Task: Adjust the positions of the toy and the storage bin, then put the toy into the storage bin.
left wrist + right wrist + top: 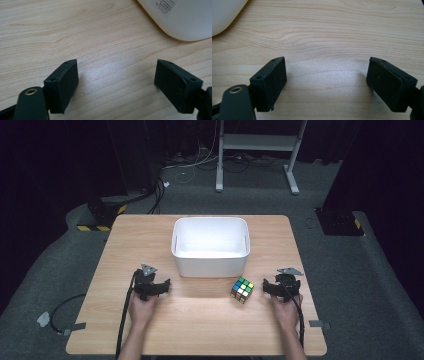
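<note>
Two open grippers rest on the table with a puzzle cube lying between them, just in front of a white bin.

Nearest, the person's hands hold both tools low over the wooden table [200, 320]: the left gripper [159, 287] and the right gripper [272, 287] each have their jaws spread wide with only bare wood between the pads, gripping nothing. The two point inward toward each other, as if poised to start. The colourful puzzle cube [242, 290] sits just left of the right gripper, apart from it, so that hand looks the likelier one to pick it up. Beyond the cube stands the white plastic bin [210, 255], empty and centred, probably where the cube belongs.
</note>
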